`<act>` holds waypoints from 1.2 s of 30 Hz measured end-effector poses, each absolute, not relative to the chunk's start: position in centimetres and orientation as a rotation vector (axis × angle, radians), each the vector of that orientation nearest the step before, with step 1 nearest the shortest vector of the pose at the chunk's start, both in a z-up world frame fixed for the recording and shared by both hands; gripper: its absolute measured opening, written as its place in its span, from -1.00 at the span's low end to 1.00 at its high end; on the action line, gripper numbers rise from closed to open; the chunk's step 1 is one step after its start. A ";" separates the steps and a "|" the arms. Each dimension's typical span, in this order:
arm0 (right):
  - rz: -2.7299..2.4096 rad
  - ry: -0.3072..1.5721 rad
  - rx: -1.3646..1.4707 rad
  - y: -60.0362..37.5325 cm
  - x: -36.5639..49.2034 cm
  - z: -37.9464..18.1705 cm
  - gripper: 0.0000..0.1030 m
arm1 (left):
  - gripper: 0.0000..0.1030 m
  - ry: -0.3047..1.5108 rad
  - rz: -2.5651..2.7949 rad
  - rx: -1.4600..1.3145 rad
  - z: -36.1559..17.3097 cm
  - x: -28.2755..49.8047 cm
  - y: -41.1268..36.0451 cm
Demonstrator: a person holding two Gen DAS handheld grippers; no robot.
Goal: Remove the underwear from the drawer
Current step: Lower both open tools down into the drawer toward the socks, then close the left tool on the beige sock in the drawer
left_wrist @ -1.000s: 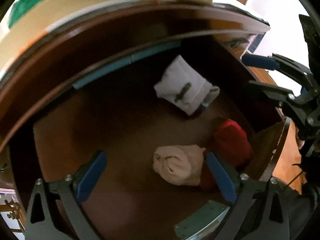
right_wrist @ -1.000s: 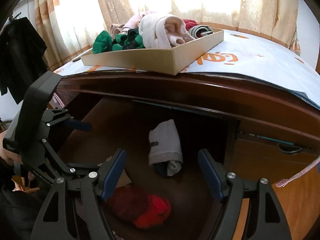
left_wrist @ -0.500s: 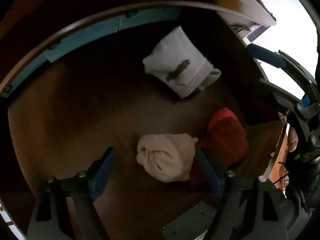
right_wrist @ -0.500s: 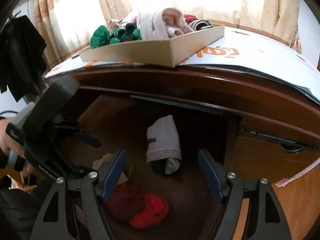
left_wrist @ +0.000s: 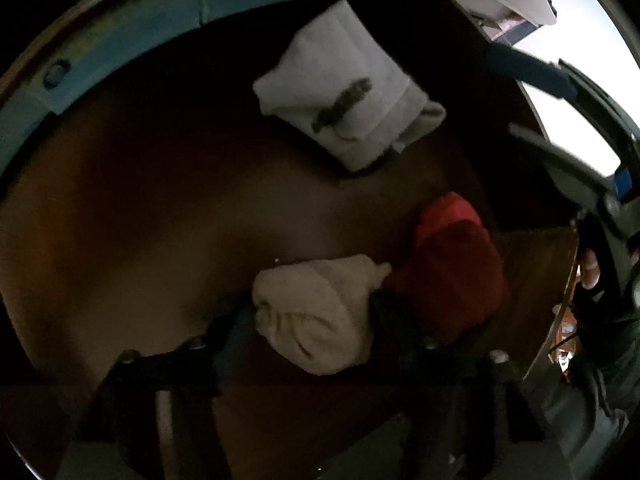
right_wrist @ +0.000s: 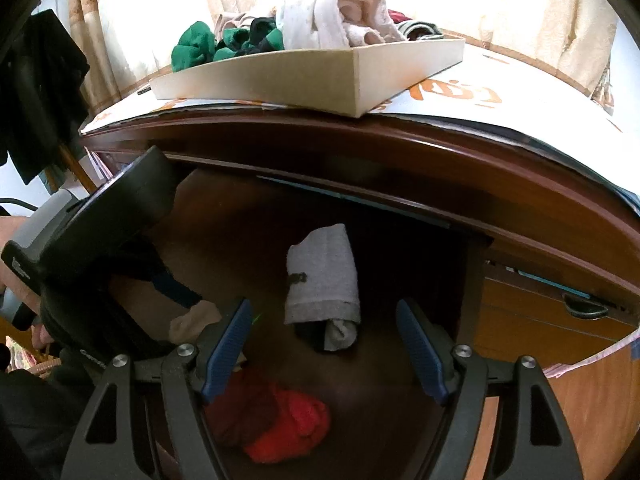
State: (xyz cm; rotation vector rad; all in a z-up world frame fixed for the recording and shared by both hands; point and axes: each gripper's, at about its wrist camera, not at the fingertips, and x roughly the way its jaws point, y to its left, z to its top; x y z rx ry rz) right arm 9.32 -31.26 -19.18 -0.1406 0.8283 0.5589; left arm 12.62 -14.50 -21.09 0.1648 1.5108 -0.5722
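Observation:
The open wooden drawer [left_wrist: 160, 220] holds three rolled garments. A beige underwear roll [left_wrist: 320, 296] lies between the fingers of my left gripper [left_wrist: 310, 320], whose jaws are closing, with the pads against its two sides. From the right wrist view, the left gripper [right_wrist: 188, 304] points steeply down into the drawer, the beige roll [right_wrist: 194, 322] at its tip. A red roll [left_wrist: 448, 264] touches the beige one. A white folded piece [left_wrist: 344, 88] lies farther back. My right gripper [right_wrist: 324, 344] hovers open over the drawer front, holding nothing.
The desk top overhangs the drawer's rear. On it stands a cardboard tray [right_wrist: 312, 76] piled with green, white and pink clothes. A second, shut drawer with a metal handle [right_wrist: 584, 308] is to the right. A hand [right_wrist: 16, 280] grips the left tool.
My left gripper sank deeper into the drawer and tipped further down. Its fingers narrowed from wide apart to either side of the beige roll. The right gripper stayed nearly still.

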 end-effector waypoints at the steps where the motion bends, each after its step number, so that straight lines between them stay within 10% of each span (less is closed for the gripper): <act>1: 0.558 0.829 -0.143 -31.3 9.3 -19.2 0.48 | 0.01 1.506 -0.577 0.162 -21.0 12.6 -14.5; 7: 0.545 0.849 -0.199 -30.5 9.6 -19.3 0.48 | -0.25 1.470 -0.594 0.143 -20.6 12.1 -13.8; 36: 0.578 0.938 -0.494 -23.2 12.8 -21.9 0.48 | -0.26 1.154 -0.463 0.025 -16.6 13.1 -9.0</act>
